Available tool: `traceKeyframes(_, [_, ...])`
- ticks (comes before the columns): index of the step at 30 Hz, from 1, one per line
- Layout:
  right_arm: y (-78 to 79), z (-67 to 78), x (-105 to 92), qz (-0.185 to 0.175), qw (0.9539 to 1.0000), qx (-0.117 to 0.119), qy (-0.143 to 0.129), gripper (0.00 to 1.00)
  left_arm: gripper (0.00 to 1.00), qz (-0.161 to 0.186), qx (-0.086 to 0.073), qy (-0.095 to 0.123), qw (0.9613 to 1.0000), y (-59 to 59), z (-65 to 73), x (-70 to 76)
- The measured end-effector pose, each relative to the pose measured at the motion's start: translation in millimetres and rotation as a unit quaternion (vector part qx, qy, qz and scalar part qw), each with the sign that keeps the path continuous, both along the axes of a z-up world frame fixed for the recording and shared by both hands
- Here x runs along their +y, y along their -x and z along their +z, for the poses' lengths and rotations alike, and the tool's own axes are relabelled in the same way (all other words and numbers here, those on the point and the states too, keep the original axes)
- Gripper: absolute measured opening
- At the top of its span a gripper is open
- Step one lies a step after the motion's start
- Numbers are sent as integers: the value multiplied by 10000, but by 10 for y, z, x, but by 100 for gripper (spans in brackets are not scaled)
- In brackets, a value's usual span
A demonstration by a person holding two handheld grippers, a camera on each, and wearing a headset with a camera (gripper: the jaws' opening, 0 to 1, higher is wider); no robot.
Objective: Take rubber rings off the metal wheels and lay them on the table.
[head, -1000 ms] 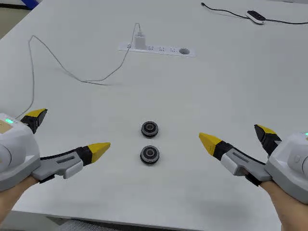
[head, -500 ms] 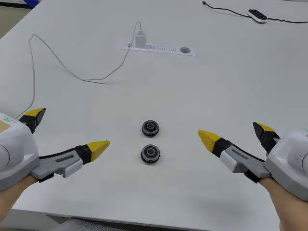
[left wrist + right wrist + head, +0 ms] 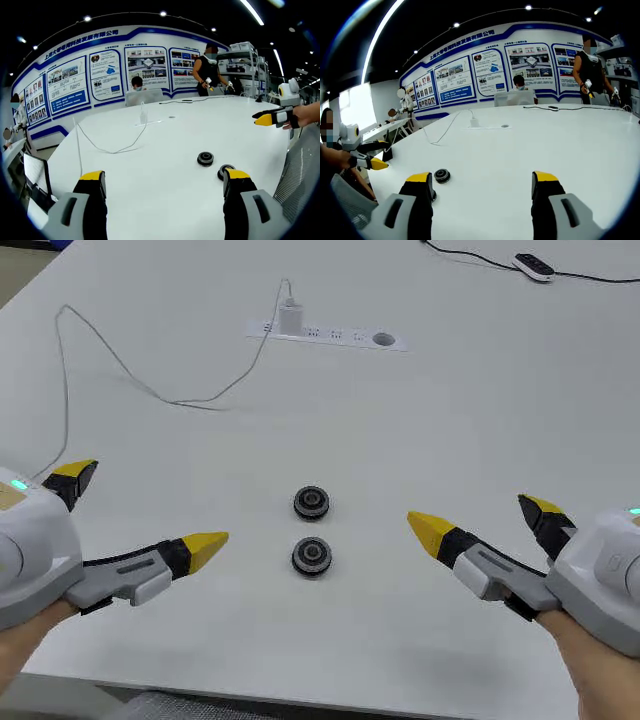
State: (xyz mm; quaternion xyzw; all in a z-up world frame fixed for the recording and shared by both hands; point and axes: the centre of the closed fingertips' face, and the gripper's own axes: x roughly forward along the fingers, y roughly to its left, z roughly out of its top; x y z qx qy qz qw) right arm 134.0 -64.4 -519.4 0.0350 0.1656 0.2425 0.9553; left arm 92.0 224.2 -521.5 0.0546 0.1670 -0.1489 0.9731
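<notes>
At the left, the left gripper [image 3: 142, 508] is held just above the white desk [image 3: 480, 420], its 2 yellow-tipped jaws spread wide with nothing between them. Beyond it, a thin grey cable [image 3: 120, 368] is trailed across the desk from the left edge to a white charger [image 3: 291, 318] plugged into a white power strip [image 3: 330, 339]. Between the 2 grippers, 2 metal wheels are seen lying flat on the desk, the far wheel [image 3: 312, 503] just behind the near wheel [image 3: 312, 556] and apart from it; a black rubber ring is seated around each. Neither wheel is touched by a jaw. At the right, the right gripper [image 3: 482, 517] is held at a similar height, its jaws likewise released and empty. A small black-and-white device [image 3: 531, 267] on a dark cord is seen at the far right edge.
</notes>
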Motion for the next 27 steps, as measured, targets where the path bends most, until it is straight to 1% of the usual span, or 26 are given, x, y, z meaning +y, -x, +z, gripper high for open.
traceKeyframes(5, [24,-55,9,56,9999,80,52,81,99,-97,54,-24,9999,-19,-41,-41])
traceKeyframes(14, [19,-174,46,121,9996,253,78,80,98,-140,233,-19,9996,-6,-180,-69])
traceKeyframes(20, [12,-230,67,168,9992,341,86,79,98,-267,365,-66,9990,-20,-282,-124])
traceKeyframes(23, [11,-271,81,204,9989,429,37,78,95,-445,460,-34,9979,-21,-329,-209])
traceKeyframes(24, [14,-284,93,226,9987,458,3,77,93,-550,488,-33,9973,-25,-343,-263])
traceKeyframes(27, [31,-315,117,293,9981,535,-42,73,88,-824,491,-106,9953,-46,-356,-396])
